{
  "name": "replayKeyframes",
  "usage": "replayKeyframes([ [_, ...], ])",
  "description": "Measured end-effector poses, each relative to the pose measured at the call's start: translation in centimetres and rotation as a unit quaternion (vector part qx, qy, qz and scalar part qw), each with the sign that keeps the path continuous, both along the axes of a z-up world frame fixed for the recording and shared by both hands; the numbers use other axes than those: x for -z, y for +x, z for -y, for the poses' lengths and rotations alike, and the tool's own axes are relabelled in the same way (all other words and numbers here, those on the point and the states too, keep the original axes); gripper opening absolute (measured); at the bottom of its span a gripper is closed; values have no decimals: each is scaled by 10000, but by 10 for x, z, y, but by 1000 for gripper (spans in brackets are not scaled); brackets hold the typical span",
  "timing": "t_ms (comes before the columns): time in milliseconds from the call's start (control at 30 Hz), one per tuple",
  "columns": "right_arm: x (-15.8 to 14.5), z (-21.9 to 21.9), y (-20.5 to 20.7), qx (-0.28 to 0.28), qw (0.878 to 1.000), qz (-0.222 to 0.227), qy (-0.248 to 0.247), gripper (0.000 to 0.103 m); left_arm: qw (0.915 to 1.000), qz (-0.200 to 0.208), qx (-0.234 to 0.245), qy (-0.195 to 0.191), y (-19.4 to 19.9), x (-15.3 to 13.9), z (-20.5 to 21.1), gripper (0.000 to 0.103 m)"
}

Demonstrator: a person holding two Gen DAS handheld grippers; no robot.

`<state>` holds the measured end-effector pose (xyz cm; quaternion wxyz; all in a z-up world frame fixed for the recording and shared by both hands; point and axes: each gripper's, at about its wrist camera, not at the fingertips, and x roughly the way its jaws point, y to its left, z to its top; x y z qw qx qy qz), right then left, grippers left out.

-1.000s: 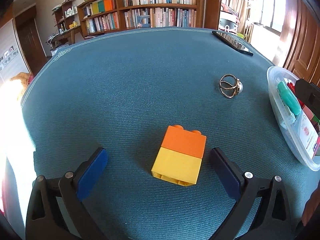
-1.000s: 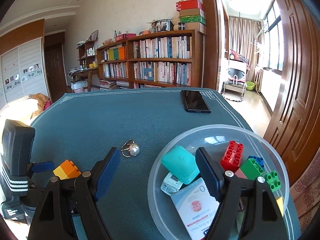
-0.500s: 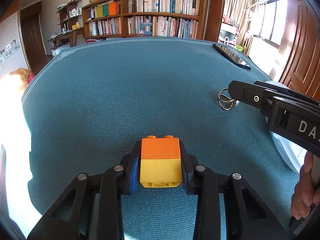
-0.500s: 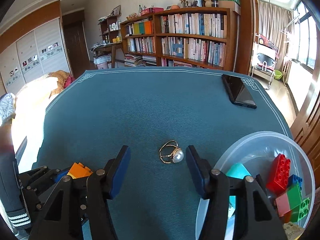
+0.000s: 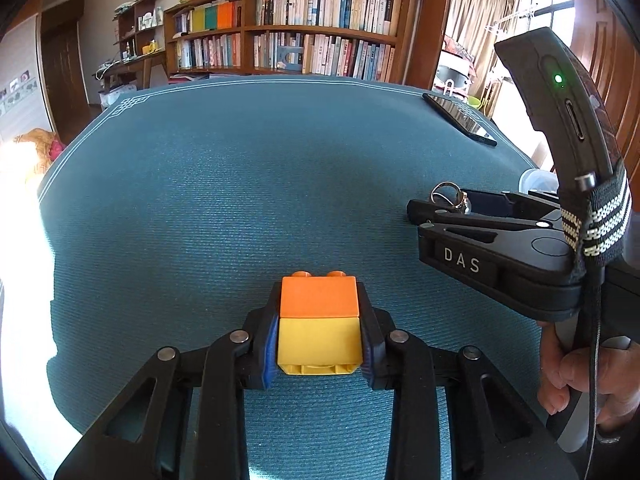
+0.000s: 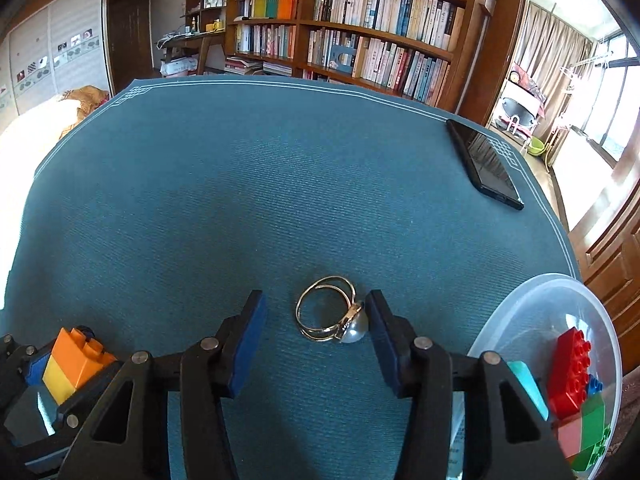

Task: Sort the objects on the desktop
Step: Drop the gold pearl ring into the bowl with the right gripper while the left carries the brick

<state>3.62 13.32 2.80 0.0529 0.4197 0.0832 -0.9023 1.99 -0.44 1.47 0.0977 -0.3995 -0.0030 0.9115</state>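
Left wrist view showed my left gripper (image 5: 320, 332) clenched on the orange-and-yellow block (image 5: 319, 322) at lower centre, ready to lift. My right gripper (image 6: 316, 330) stood released, pads (image 6: 249, 338) either side of the pearl ring (image 6: 332, 316) at lower centre, bowl (image 6: 520, 308) lower right.

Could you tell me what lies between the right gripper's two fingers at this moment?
The pearl ring lies on the cloth between the right gripper's open fingers, its pearl close to the right-hand finger. The right wrist view shows this.
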Motion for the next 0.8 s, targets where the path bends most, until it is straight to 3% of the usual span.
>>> replayKeyframes([
  [100,0,0,3,-41,9999,2,-165,39,10000,-1,-1,13,1,0,0,34],
  [333,-4,-8,20,-171,9964,-107,-819,39,9999,-31,37,116,4,-1,1,34],
  [500,-32,-9,51,-217,9918,-701,-1046,39,9996,-129,104,214,8,-4,1,34],
  [633,-54,-17,76,-22,9871,-1186,-1071,39,9987,-207,249,403,13,-10,0,34],
  [800,-66,-47,99,478,9801,-1459,-1258,39,9969,-304,433,584,17,-18,-5,34],
])
